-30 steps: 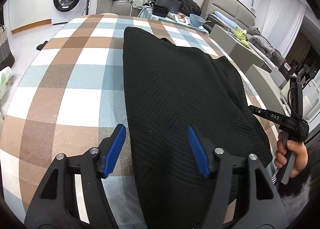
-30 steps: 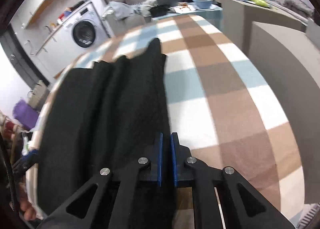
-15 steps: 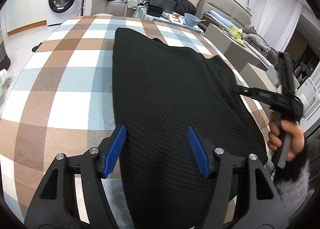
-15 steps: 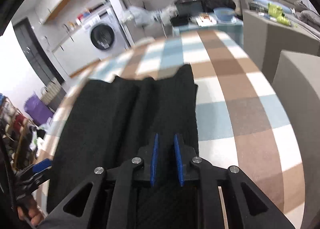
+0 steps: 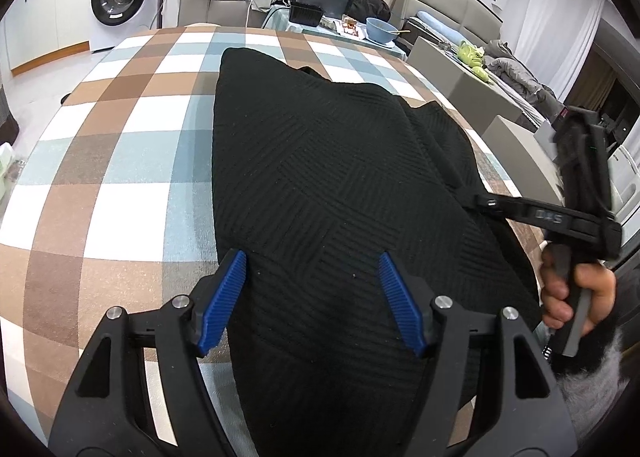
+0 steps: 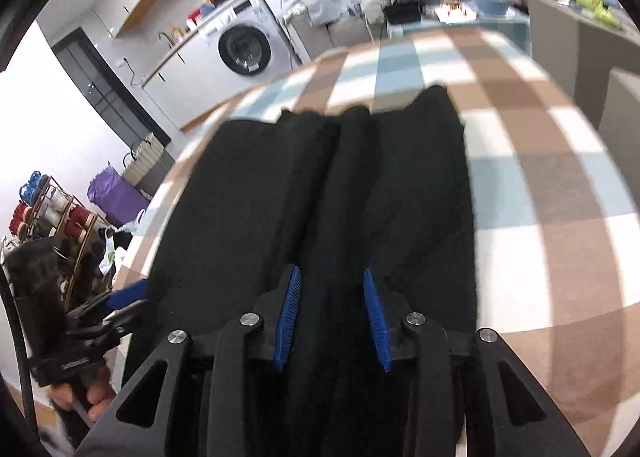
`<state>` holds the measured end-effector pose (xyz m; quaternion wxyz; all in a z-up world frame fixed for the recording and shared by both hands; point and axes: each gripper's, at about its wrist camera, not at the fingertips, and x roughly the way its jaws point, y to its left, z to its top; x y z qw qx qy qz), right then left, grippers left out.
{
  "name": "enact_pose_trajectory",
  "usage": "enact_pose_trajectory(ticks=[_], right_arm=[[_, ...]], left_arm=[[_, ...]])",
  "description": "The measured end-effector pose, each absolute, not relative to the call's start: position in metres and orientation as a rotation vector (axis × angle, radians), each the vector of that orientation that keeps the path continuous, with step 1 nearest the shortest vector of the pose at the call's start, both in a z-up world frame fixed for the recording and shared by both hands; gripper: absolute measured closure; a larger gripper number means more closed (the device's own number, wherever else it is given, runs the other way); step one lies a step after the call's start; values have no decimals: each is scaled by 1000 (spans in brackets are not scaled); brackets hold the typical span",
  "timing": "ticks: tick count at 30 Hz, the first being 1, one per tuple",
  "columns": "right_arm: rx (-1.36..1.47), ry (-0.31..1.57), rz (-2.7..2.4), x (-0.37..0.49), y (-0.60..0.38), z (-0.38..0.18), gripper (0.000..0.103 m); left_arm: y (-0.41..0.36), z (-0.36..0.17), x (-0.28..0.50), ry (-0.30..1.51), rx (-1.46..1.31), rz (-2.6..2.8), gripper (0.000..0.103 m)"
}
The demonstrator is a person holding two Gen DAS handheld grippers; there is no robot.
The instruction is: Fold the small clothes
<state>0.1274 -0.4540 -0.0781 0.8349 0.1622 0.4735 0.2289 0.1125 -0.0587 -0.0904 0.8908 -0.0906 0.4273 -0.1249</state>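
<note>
While the black knit garment (image 5: 332, 193) lies flat on the checked cloth (image 5: 120, 145) beneath both jaw sets, left gripper (image 5: 312, 301) is spread, empty; right gripper (image 6: 332, 321), just opening, grips nothing, likely readying the next fold.

Frame: left gripper (image 5: 312, 299), right gripper (image 6: 332, 321), black.
Pads: blue, ribbed.
Screws: silver.
Sleeve (image 5: 596, 385): grey, fuzzy.
</note>
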Motion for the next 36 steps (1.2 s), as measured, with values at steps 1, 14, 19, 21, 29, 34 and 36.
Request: enact_pose_trajectory(ticks=[1, 14, 19, 21, 29, 34, 36], right_arm=[[363, 984, 500, 130, -452, -79, 71], [255, 902, 374, 118, -467, -57, 98], [322, 929, 353, 112, -481, -64, 84], [351, 879, 387, 101, -484, -51, 78], [370, 1016, 503, 120, -453, -65, 77], [323, 893, 534, 103, -452, -42, 94], [332, 882, 514, 99, -459, -37, 95]], left_arm=[[-58, -90, 112, 885, -191, -261, 37], [-55, -81, 111, 869, -193, -267, 35], [-63, -76, 103, 851, -197, -304, 35], [-69, -72, 100, 835, -184, -321, 35], [-92, -72, 99, 846, -136, -366, 35], [-88, -70, 98, 841, -136, -349, 35], [-84, -74, 100, 852, -144, -347, 35]])
